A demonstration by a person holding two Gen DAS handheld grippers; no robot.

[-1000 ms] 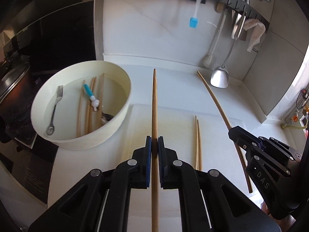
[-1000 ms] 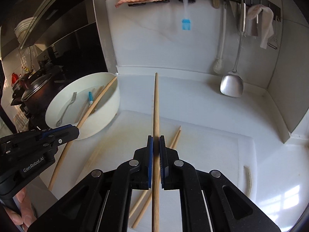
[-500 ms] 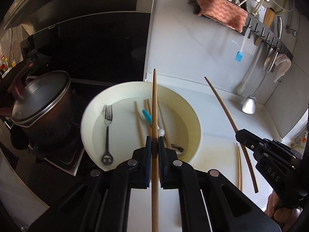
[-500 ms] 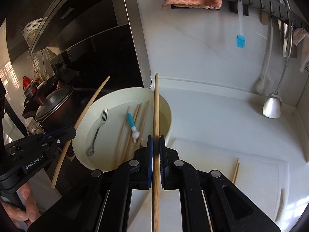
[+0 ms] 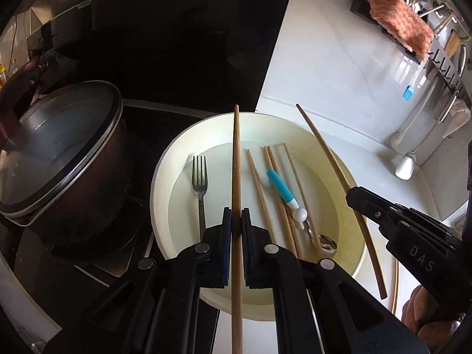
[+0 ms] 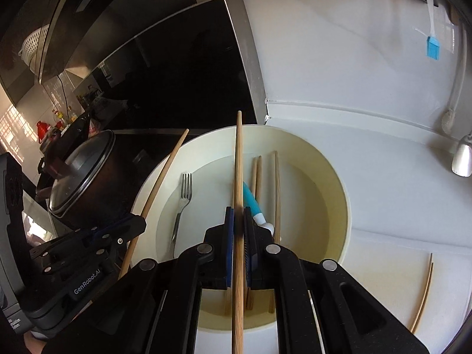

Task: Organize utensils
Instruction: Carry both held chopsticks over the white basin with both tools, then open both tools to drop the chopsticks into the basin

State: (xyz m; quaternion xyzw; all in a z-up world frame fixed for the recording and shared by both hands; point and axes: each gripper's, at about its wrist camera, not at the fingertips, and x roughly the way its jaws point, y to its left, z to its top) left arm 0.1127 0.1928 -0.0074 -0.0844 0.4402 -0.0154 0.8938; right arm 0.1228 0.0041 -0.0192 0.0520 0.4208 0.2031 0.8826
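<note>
My left gripper [image 5: 236, 215] is shut on a long wooden chopstick [image 5: 236, 159] and holds it over the cream bowl [image 5: 165, 171]. My right gripper [image 6: 238, 215] is shut on a second long chopstick [image 6: 238, 159], also over the bowl [image 6: 339, 177]. In the bowl lie a fork [image 5: 200, 183], several shorter chopsticks [image 5: 259, 185], a spoon with a blue handle [image 5: 281, 188] and a metal spoon [image 5: 327, 243]. The right gripper and its chopstick [image 5: 333, 165] show in the left wrist view, the left gripper [image 6: 88, 242] in the right wrist view.
A dark pot with a glass lid [image 5: 56, 147] stands on the stove left of the bowl. Two thin chopsticks [image 6: 423, 292] lie on the white board at the right. A ladle [image 6: 461, 159], blue brush [image 6: 433, 47] and pink cloth [image 5: 398, 20] hang on the wall rail.
Both grippers have moved left from the white board to above the bowl, each still holding its chopstick. The pot has come into view.
</note>
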